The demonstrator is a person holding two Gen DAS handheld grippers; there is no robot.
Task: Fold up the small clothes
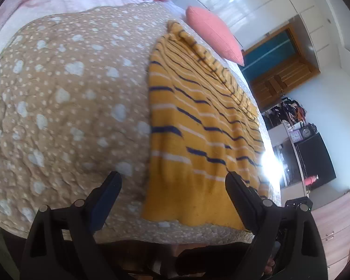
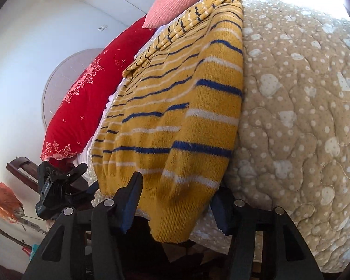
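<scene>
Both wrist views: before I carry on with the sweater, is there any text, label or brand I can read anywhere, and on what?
None can be read.
Left tool, seen in the right wrist view: white lettering along its side, too small and blurred.
Small sign on the shelf, left wrist view: blurred.
Clock beside it: numbers too small.
Sweater: no visible label.

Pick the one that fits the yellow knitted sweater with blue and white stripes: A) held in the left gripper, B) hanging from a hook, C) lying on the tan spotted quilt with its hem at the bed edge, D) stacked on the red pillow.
C: the yellow knitted sweater lies flat on the tan spotted quilt, hem overhanging the edge, with both grippers open.
</scene>
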